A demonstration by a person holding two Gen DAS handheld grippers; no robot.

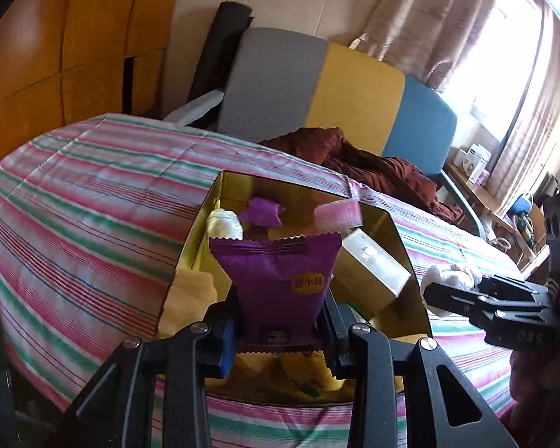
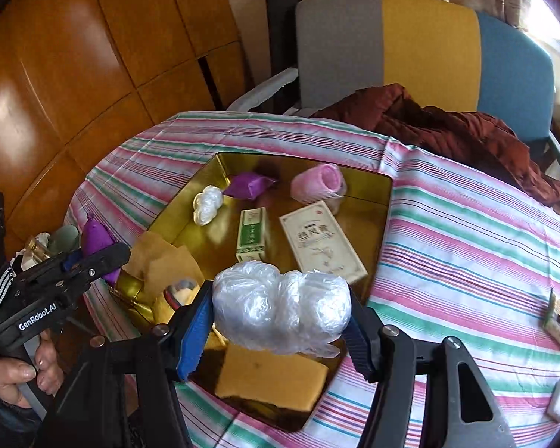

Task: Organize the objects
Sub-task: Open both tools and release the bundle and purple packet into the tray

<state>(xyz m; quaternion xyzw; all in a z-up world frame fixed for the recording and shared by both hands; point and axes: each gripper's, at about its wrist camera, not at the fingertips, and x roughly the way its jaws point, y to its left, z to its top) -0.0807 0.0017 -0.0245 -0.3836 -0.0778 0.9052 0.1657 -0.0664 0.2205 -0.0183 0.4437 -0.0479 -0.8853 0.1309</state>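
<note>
So the round counter with the pink-and-green striped cloth (image 2: pixel 448 224) takes up most of the view, and sitting on it is a big shiny gold hexagonal tin tray (image 2: pixel 386 186) that already holds a white medicine box (image 2: pixel 323 240), a small green box (image 2: pixel 252 235), a pink roll (image 2: pixel 317 183) and a few smaller bits. The right gripper (image 2: pixel 280 317) has its jaws clamped around a crinkly clear plastic-wrapped bundle (image 2: pixel 280 310), long axis running jaw to jaw, hanging right over the tray's near edge. The left gripper (image 1: pixel 280 321) has its jaws pinched tight on the bottom of a purple foil snack packet (image 1: pixel 276 272), standing upright, tray directly beyond it. I'd guess both just need lowering and letting go, and the right one looks nearer to open floor.
</note>
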